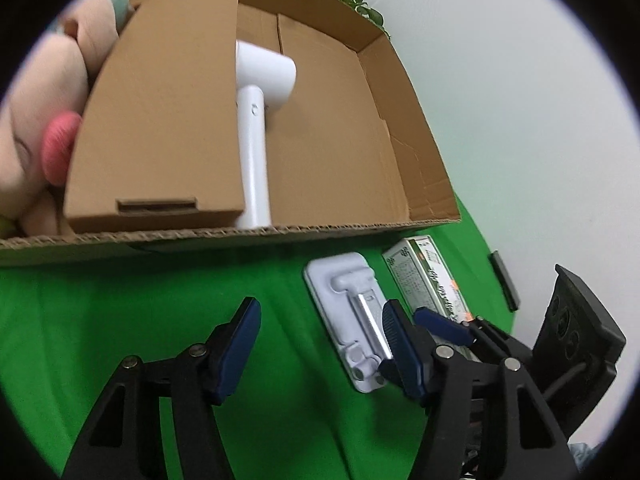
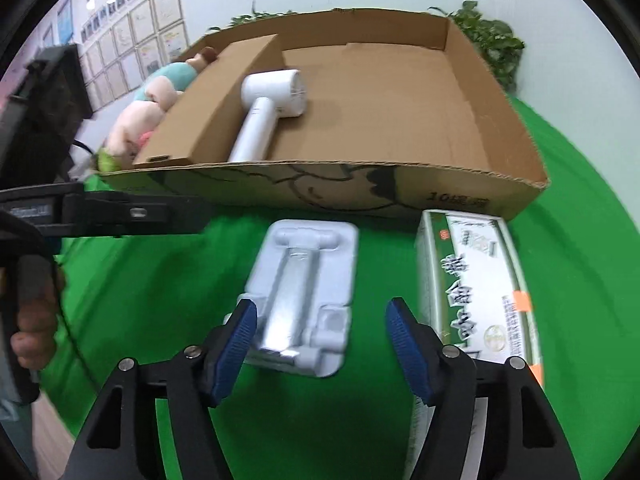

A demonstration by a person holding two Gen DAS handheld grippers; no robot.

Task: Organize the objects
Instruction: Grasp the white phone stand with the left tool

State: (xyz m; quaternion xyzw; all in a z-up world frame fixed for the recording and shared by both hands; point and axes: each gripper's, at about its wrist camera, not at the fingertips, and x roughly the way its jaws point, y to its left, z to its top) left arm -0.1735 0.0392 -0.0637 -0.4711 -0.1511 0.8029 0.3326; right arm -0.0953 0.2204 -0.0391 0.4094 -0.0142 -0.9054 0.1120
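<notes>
My left gripper (image 1: 320, 348) is open low over the green cloth (image 1: 140, 300), with nothing between its blue pads. A white plastic tray (image 1: 344, 300) holding a silver piece lies just by its right finger. My right gripper (image 2: 322, 340) is open around the near end of that tray (image 2: 308, 272), and its pads do not press on it. A green and white printed box (image 2: 476, 280) lies right of the tray. Behind them stands an open cardboard box (image 2: 320, 192) holding a white hair dryer (image 2: 264, 120), a flat brown carton (image 2: 212, 112) and a plush doll (image 2: 140, 116).
The cardboard box's right half has bare floor (image 2: 400, 112). A leafy plant (image 2: 492, 44) stands behind it against the white wall. In the right wrist view the left tool's black frame (image 2: 100, 210) and a person's hand (image 2: 32, 320) fill the left side.
</notes>
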